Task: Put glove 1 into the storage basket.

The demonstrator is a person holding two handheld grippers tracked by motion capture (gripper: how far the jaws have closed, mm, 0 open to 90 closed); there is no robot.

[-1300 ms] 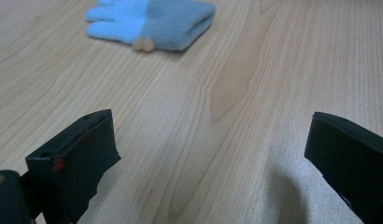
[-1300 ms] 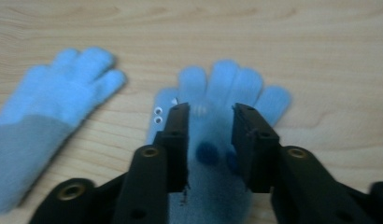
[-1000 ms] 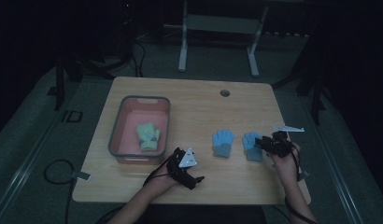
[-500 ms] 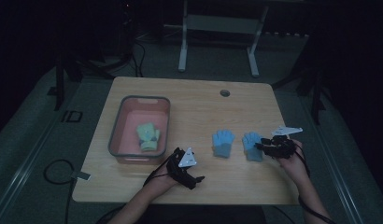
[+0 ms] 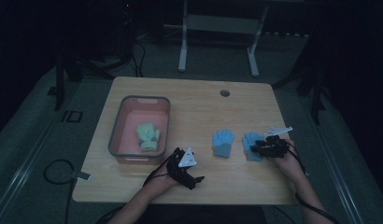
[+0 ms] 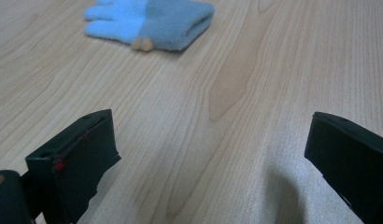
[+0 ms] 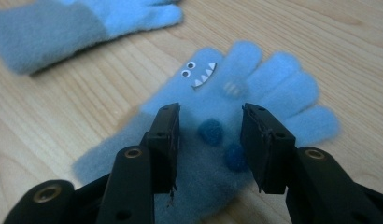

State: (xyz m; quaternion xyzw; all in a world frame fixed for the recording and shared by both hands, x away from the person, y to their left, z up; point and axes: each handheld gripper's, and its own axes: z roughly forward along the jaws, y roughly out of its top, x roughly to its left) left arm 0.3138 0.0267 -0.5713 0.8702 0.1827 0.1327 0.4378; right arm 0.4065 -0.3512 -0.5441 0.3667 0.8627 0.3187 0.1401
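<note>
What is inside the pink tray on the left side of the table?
Inside the pink tray lies one light green glove, flat on the tray's floor near its front. What is under the glove cannot be seen, and its pattern is too dim to tell.

Left gripper (image 5: 195, 178) resting low, jaws spread wide apart, nothing between them. Right gripper (image 7: 209, 123) angled downward, jaws partly open, pads not pressing on anything, forearm trailing behind it.
</note>
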